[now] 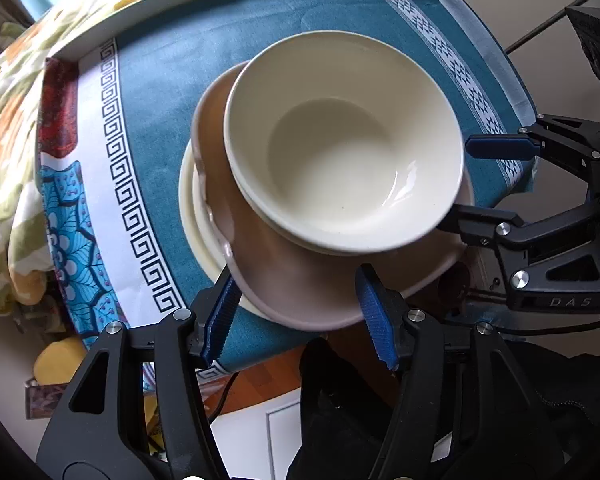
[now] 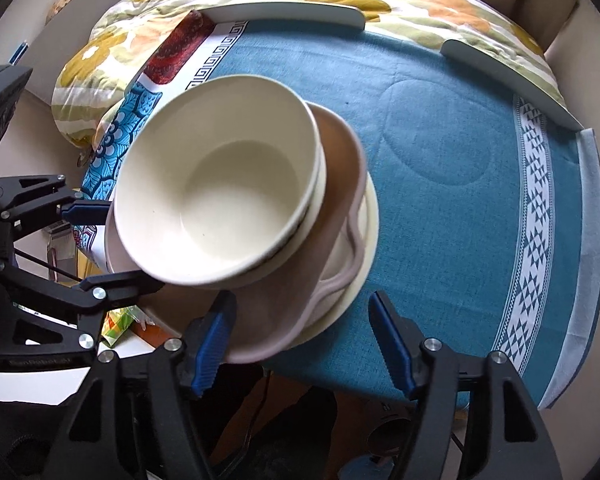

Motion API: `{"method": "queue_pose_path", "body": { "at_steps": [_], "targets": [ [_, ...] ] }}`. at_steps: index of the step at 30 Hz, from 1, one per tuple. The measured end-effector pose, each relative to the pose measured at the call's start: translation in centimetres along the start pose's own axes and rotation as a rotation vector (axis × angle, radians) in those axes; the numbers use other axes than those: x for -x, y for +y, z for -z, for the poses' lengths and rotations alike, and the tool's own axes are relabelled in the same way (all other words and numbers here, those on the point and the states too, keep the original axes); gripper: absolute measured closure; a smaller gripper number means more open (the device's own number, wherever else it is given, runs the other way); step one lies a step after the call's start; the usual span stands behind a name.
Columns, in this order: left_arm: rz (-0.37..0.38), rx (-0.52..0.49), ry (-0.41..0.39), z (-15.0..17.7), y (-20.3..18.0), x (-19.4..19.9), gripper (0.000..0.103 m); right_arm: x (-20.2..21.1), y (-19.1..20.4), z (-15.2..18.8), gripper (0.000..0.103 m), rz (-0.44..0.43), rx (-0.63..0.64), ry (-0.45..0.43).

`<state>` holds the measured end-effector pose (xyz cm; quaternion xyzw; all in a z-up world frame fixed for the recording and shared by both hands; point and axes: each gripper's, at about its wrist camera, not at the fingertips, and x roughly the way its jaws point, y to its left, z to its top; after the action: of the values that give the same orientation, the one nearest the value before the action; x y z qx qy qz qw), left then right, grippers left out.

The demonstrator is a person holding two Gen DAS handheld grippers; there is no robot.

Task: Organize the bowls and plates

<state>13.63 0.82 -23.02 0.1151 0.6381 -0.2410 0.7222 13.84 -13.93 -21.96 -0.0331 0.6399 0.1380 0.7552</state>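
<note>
Your stack stands built on the bench (image 1: 260, 40): a cream bowl (image 1: 340, 140) nested in a second cream bowl (image 2: 300, 240), both riding on a wavy-rimmed pink plate (image 1: 300, 280), which lies over a cream plate (image 1: 188, 208) at the bottom. The whole pile sits at the near edge of the blue cloth (image 2: 440, 240), its pink rim overhanging towards you.

Your left gripper (image 1: 296, 320) hangs just over that near rim, jaws parted, the blue pads standing either side of the pink plate's edge without pressing it. Your right gripper (image 2: 300, 344) hangs beside the stack on its other flank, jaws likewise spread and gripping nothing; one pad stands just beside the pink rim, the other over bare cloth.

The step in hand reads as the release after stacking: both tools are free of the crockery. The upper bowls sit off-centre, crowded towards one side of the pink plate. The next move calls for lifting both grippers straight clear so no pad clips the overhanging rim, then judging whether the pile needs nudging further onto the cloth.
</note>
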Motion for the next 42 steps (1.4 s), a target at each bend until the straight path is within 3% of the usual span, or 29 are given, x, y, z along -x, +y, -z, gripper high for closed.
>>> {"method": "queue_pose_path", "body": {
  "at_steps": [7, 13, 14, 17, 18, 22, 25, 33, 42],
  "targets": [
    [-0.006, 0.024, -0.079, 1.7, -0.5, 3.4, 0.048, 3.0, 0.5, 1.6, 0.039, 0.016, -0.029, -0.085],
    [-0.043, 0.086, -0.244, 3.8, -2.8, 8.6, 0.048, 7.6, 1.1, 3.8, 0.039, 0.034, -0.060, -0.208],
    [-0.052, 0.100, -0.288, 4.2, -3.3, 10.0, 0.048, 8.8, 1.0, 4.2, 0.038, 0.029, -0.065, -0.241],
    [-0.099, 0.133, -0.445, 5.2, -5.2, 14.7, 0.047, 13.0, 1.0, 5.6, 0.016, 0.039, -0.056, -0.361],
    [-0.118, 0.144, -0.509, 5.6, -6.0, 16.6, 0.045, 14.6, 1.1, 6.2, 0.014, 0.051, -0.052, -0.408],
    [-0.220, 0.191, -0.761, 8.4, -9.3, 22.6, 0.000, 20.8, 0.9, 9.2, 0.014, 0.123, -0.076, -0.609],
    [-0.295, 0.198, -0.946, 11.5, -12.1, 25.7, 0.000, 24.1, 1.3, 12.1, 0.014, 0.196, -0.101, -0.731],
    [-0.336, 0.237, -0.997, 16.0, -14.9, 27.4, 0.000, 27.5, 2.0, 17.9, 0.014, 0.264, -0.173, -0.913],
    [-0.355, 0.260, -1.017, 19.2, -16.2, 27.1, 0.000, 27.8, 3.1, 20.6, 0.014, 0.276, -0.178, -0.959]
  ]
}}
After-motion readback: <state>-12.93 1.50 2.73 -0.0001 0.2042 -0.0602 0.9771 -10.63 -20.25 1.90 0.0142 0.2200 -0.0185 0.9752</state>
